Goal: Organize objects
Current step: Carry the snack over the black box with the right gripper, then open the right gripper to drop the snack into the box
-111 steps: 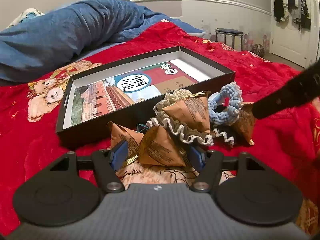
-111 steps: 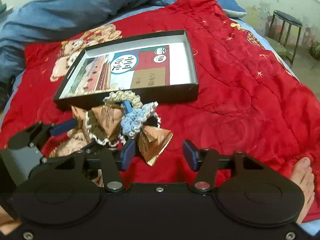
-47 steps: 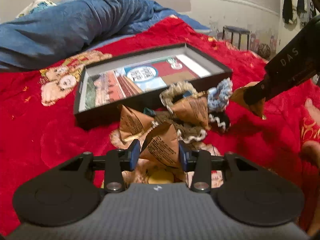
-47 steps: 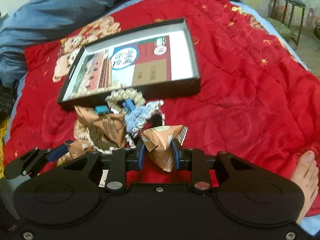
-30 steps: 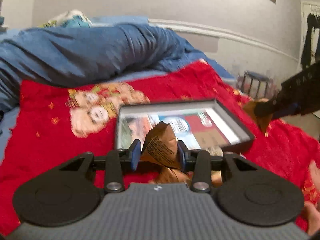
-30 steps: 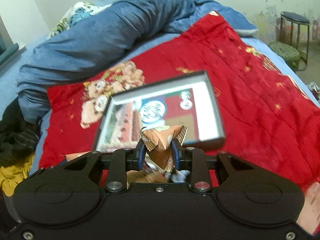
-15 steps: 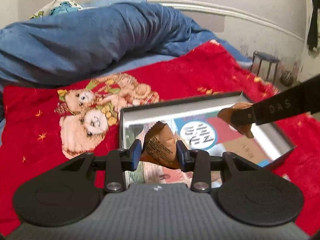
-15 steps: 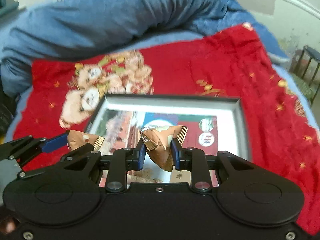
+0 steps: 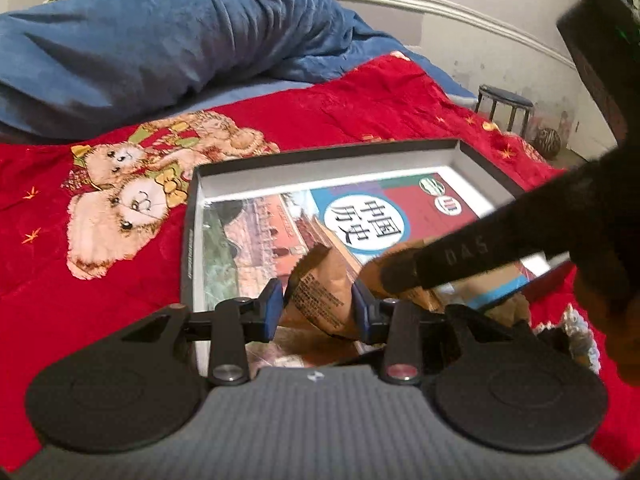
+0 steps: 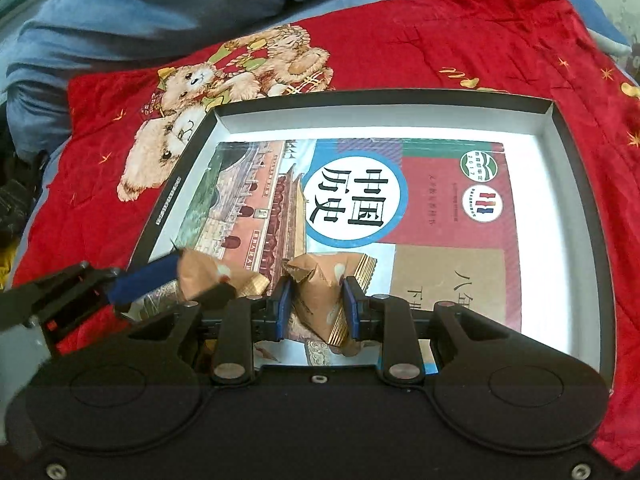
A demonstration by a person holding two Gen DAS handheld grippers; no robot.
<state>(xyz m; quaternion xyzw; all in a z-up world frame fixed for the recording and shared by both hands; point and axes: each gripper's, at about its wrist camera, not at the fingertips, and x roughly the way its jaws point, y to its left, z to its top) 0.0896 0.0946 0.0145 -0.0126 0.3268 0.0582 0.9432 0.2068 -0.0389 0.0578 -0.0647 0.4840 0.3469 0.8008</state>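
While both brown triangular packets hang over the black box (image 10: 576, 208), neither has been let go: the left gripper (image 9: 316, 312) pinches one packet (image 9: 316, 292) and the right gripper (image 10: 314, 306) pinches the other packet (image 10: 320, 284), just above the book (image 10: 400, 200) lying inside. Releasing them comes next, I judge. More items (image 9: 576, 332) wait on the red blanket (image 9: 100, 300) beside the box.

left wrist: low, close, faces across the black box (image 9: 192, 216) toward the wall | right wrist: steeper, looks down into it | shared: box, red blanket (image 10: 460, 32)
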